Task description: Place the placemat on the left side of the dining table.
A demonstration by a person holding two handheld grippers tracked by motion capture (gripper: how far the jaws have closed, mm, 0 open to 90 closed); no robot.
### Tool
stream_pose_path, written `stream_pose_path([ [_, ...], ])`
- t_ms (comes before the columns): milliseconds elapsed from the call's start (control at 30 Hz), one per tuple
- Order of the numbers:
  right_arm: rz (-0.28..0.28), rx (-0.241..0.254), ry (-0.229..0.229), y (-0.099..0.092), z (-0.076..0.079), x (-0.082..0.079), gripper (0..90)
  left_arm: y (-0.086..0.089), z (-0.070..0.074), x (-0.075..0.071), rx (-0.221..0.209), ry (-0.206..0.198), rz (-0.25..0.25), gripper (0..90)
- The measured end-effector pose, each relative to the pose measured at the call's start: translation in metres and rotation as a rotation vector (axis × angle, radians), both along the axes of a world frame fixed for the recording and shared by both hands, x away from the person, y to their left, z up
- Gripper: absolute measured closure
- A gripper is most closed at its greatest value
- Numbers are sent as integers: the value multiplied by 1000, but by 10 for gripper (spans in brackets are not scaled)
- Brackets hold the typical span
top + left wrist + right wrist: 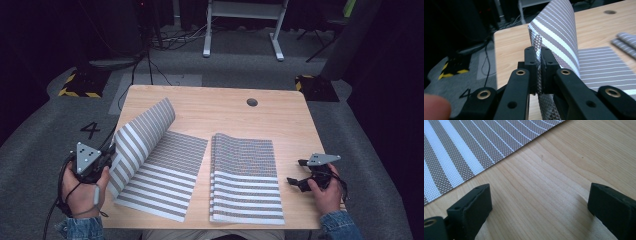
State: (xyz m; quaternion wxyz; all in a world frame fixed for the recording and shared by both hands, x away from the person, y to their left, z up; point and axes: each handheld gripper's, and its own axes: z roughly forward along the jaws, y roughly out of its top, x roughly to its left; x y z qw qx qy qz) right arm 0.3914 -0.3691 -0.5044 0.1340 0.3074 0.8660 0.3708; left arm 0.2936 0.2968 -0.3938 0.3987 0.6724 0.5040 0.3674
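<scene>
The left placemat (150, 155) is coarse woven mesh, matt, striped grey and white. The table (210, 107) is smooth pale wood with visible grain. The jaws are matt black plastic.

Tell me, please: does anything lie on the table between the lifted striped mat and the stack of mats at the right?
Nothing visible does. The left gripper is shut on the striped mat, its left edge curled up. Bare table separates it from the stack of mats.

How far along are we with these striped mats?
Done: a stack of mats lies flat at the right. In hand: the left gripper is shut on the left mat, its left edge lifted and curling. Left: landing it. The right gripper rests open on the table.
</scene>
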Motion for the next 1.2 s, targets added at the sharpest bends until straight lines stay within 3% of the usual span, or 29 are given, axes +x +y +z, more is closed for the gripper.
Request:
stream_pose_path([
  [133, 0, 3, -1, 0, 0, 0, 56, 10, -4, 0, -21, 30, 31, 841],
  [200, 1, -1, 0, 0, 0, 0, 56, 18, -6, 0, -23, 58, 85, 826],
  [267, 0, 1, -1, 0, 0, 0, 56, 20, -6, -1, -25, 60, 98, 793],
  [367, 1, -1, 0, 0, 0, 0, 56, 27, -4, -2, 8, 73, 178, 614],
  [400, 1, -1, 0, 0, 0, 0, 56, 27, -4, -2, 8, 73, 178, 518],
  [433, 1, -1, -1, 0, 0, 0, 57, 27, -3, -2, 27, 77, 200, 518],
  [467, 0, 1, 0, 0, 0, 0, 56, 26, -1, -4, 44, 87, 230, 435],
  [567, 1, -1, 0, 0, 0, 0, 56, 19, 6, -6, 57, 69, 243, 363],
  [667, 0, 0, 0, 0, 0, 0, 56, 7, 8, -3, 28, 72, 180, 335],
  [700, 0, 0, 0, 0, 0, 0, 56, 7, 8, -3, 28, 72, 180, 330],
  [733, 0, -1, 0, 0, 0, 0, 56, 0, 3, 2, 2, 106, 126, 326],
  [767, 0, -1, 0, 0, 0, 0, 56, 0, 3, 2, 2, 106, 126, 326],
  [833, 0, -1, 0, 0, 0, 0, 56, -10, -7, 11, -22, 156, 63, 324],
  [1033, 0, 1, 0, 0, 0, 0, 57, -41, -26, 27, -78, 240, -97, 309],
  [1200, 0, 1, -1, 0, 0, 0, 56, -72, -47, 41, -41, 329, -175, 308],
])
